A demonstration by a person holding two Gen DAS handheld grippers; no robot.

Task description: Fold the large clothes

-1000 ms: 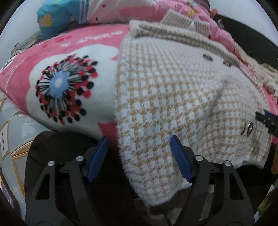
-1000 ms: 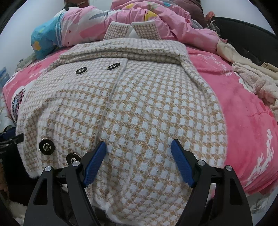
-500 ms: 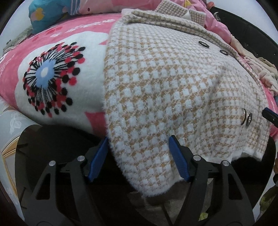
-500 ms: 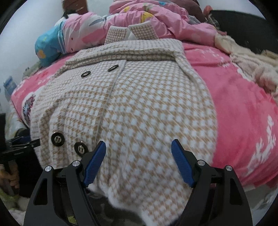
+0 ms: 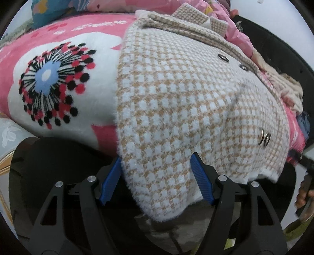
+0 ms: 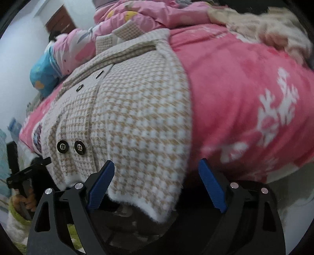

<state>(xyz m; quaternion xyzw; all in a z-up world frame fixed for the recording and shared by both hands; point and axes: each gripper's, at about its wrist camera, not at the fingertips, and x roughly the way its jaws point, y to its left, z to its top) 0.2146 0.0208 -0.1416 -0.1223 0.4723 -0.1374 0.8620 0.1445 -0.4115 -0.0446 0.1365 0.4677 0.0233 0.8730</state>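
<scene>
Across the bed, a pink blanket (image 5: 64,29) with a white patch and a dotted flower print covers the mattress, and on it lies the checked coat (image 5: 176,94), tan and white, spread front side up with its hem hanging over the near edge. Behind the coat's collar sits a heap of pink bedding (image 6: 141,15), with a blue cushion (image 6: 44,75) to one side and a pile of pale fuzzy clothes (image 6: 274,25) to the other. Two dark buttons (image 6: 71,146) sit side by side low on the coat front, two more higher up near the lapel. Just at the hanging hem, the left gripper (image 5: 157,176) stands with its blue pads apart, the coat's lower corner between them, though pressing contact cannot be told. At the hem's other corner, the right gripper (image 6: 156,182) is opening, its pads wide apart with fabric between them and its right pad clear of the cloth.
</scene>
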